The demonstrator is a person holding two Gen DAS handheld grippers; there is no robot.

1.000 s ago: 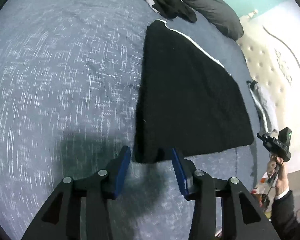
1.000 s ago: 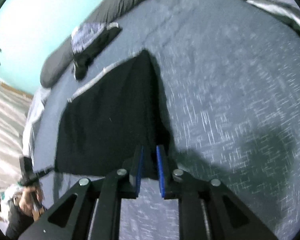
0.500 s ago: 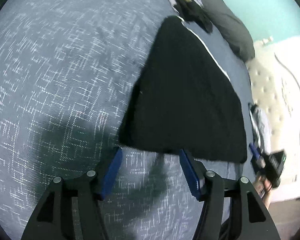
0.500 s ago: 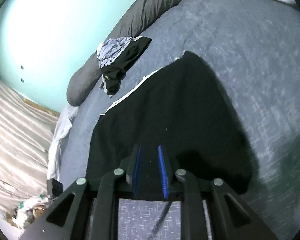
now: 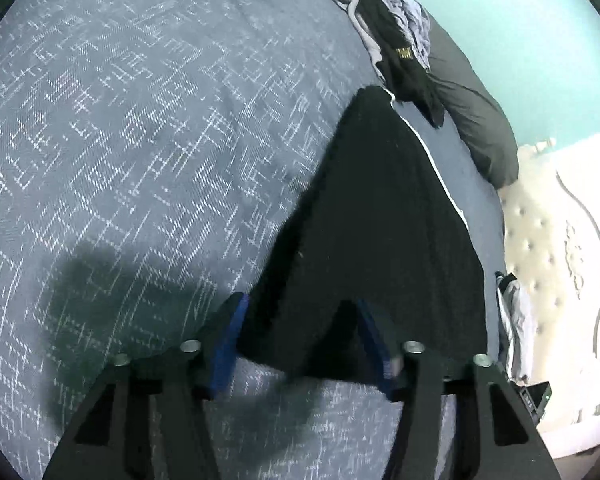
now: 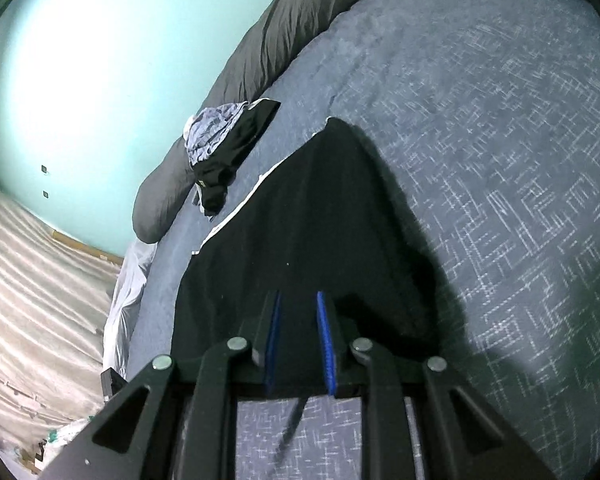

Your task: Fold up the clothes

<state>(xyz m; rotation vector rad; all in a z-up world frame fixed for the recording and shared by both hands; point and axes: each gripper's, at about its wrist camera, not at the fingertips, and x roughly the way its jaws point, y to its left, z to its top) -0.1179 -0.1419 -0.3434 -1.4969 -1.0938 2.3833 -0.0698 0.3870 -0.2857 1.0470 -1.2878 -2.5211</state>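
On the bed's blue-grey woven cover (image 5: 140,140), flecked with short white dashes in a broken crosshatch, lies your flat black garment (image 5: 380,220), a matte, dense cloth folded into a broad wedge that narrows toward the far end. A thin white stripe (image 5: 432,152) runs along its long edge on the pillow side.

Your left tool (image 5: 298,312), black-framed with blue pads, stands wide, its two fingers straddling the near left corner of the garment, where the cloth bulges up in a soft hump between them. Whether the pads touch the cloth you cannot tell.

Your right tool (image 6: 298,312) shows a narrow gap between its blue ribbed pads, poised over the garment's near edge (image 6: 300,240); no cloth can be seen pinched between them.

Beyond the garment's narrow tip a rumpled heap of black and pale lilac clothing (image 6: 224,148) rests against a long, creased charcoal bolster (image 6: 284,32) that lines the bed's far side under a smooth turquoise wall (image 6: 100,60). A cream tufted headboard (image 5: 548,240) with button dimples stands beside the bed.
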